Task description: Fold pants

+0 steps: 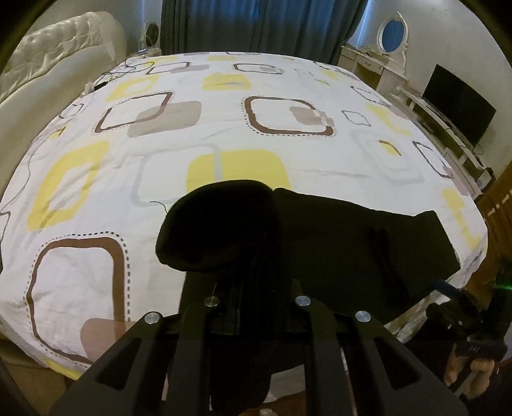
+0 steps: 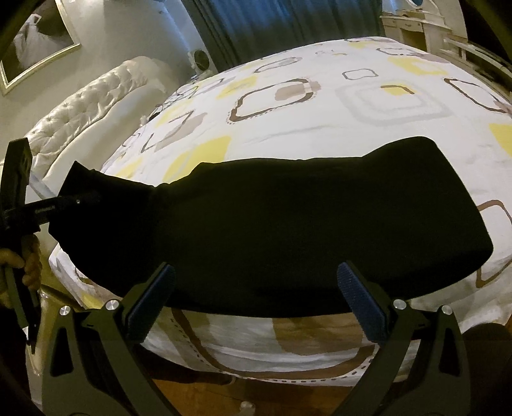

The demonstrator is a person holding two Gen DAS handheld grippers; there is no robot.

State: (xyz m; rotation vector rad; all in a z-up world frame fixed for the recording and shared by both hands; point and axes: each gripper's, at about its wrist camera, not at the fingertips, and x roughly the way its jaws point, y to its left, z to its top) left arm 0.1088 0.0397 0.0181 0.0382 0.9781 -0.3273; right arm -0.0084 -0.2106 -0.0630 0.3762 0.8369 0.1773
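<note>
Black pants (image 2: 272,217) lie across the near edge of the bed (image 2: 320,108). My left gripper (image 1: 256,272) is shut on the pants' left end (image 1: 220,230) and lifts it into a hump; its fingertips are hidden in the cloth. It also shows at the left of the right wrist view (image 2: 73,201), clamped on that end. My right gripper (image 2: 256,284) is open and empty, its blue pads (image 2: 361,307) just in front of the pants' near edge. The rest of the pants (image 1: 368,243) lies flat to the right.
The bed sheet (image 1: 160,134) is white with yellow and brown squares. A padded headboard (image 1: 54,54) is at the left, blue curtains (image 1: 256,25) behind, a dresser with mirror (image 1: 384,54) and a TV (image 1: 457,102) at the right. Cables (image 1: 128,67) lie at the far left corner.
</note>
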